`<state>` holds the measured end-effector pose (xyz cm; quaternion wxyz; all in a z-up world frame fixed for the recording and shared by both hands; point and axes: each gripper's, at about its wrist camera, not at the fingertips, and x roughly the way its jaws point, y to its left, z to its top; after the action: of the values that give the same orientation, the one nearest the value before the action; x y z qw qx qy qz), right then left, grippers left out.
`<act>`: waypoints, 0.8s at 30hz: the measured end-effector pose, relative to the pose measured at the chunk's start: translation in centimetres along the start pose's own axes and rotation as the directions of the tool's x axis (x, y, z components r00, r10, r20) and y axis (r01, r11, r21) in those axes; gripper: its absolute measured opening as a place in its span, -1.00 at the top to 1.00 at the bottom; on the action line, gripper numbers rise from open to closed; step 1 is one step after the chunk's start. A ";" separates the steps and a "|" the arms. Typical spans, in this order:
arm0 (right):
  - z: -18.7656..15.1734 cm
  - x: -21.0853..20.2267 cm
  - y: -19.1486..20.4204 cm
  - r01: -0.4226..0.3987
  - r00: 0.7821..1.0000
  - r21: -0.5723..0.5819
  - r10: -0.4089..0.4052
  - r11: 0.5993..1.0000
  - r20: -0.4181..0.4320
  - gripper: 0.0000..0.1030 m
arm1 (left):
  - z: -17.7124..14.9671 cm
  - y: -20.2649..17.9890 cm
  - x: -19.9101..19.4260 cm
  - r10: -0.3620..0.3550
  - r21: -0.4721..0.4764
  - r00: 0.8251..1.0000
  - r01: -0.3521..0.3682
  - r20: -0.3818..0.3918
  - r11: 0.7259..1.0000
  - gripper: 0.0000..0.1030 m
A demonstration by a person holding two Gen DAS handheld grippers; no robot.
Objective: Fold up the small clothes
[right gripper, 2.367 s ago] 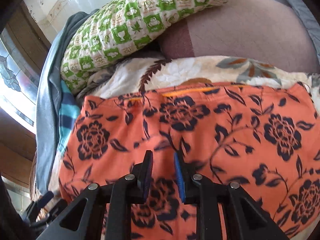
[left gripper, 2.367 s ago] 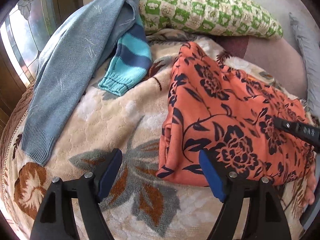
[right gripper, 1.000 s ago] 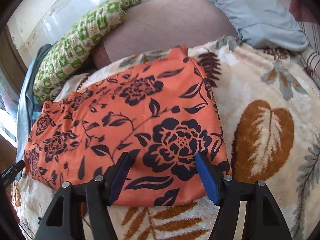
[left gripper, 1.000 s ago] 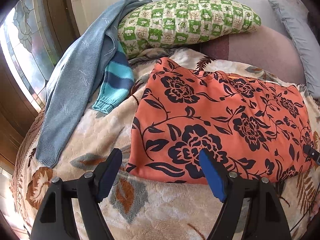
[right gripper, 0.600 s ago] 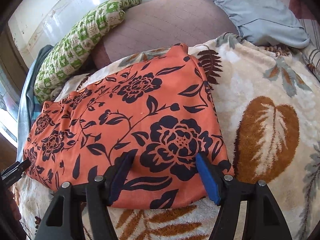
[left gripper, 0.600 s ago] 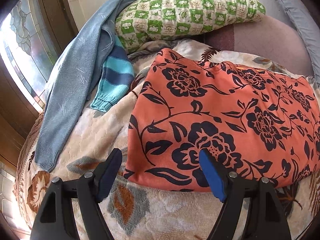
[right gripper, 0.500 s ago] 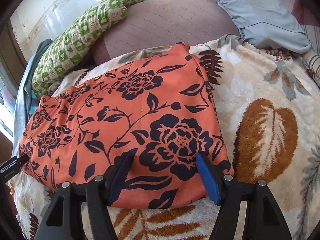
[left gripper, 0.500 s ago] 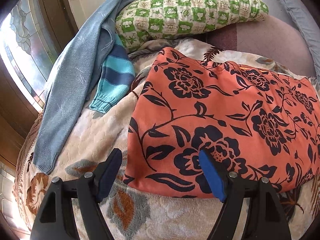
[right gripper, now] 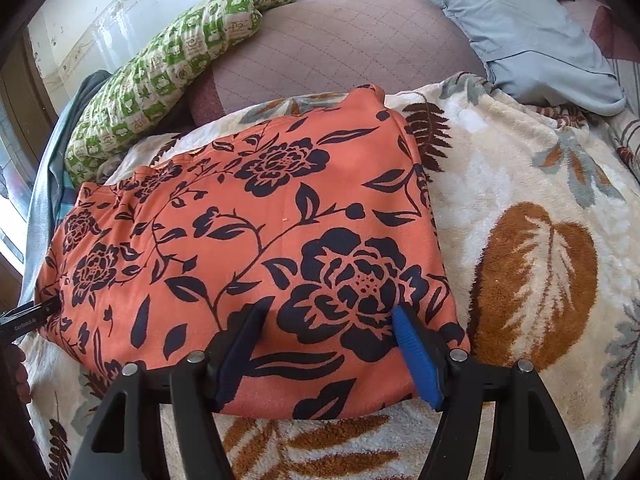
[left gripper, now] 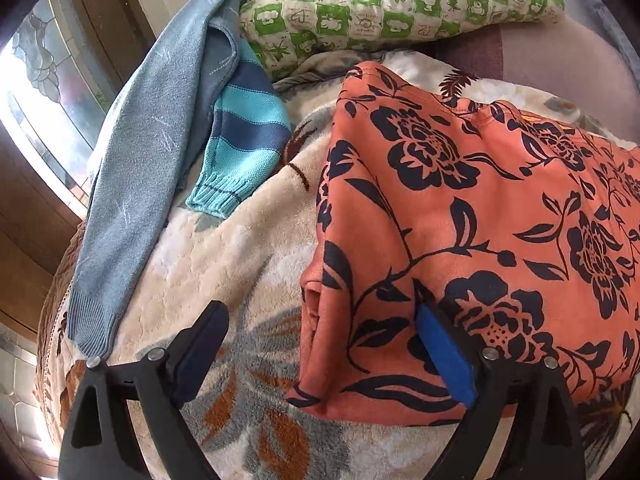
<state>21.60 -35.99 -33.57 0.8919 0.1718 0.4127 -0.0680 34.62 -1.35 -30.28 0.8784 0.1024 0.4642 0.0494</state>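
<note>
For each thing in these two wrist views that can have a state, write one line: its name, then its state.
orange floral garment: folded, lying flat on the blanket.
left gripper: jaws opening, garment's corner between them, not gripped.
right gripper: open over the garment's near edge.
grey-blue sweater: unfolded, draped at the bed's edge.
striped sleeve: unfolded, poking out beside the sweater.
green checked pillow: lying behind the garment.

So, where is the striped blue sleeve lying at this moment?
In the left wrist view, the striped blue sleeve lies at upper left on the floral blanket, between the grey-blue sweater and the orange floral garment, just below the green checked pillow.
</note>
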 end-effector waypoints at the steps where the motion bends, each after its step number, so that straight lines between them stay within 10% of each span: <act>1: 0.0 0.0 0.0 0.000 1.000 -0.002 0.000 1.000 0.000 -0.41 | -0.1 -0.1 0.0 0.011 -0.001 1.000 -0.011 0.005 1.000 -0.90; 24: 0.0 -1.3 0.5 -0.001 0.997 -0.005 0.001 1.000 0.082 -0.53 | -0.6 -0.6 -1.6 0.083 0.000 0.994 -0.083 0.073 0.997 -1.00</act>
<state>20.84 -35.56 -32.48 0.9087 0.1667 0.3757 -0.0734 33.26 -2.15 -29.47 0.8917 0.1248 0.4274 0.0813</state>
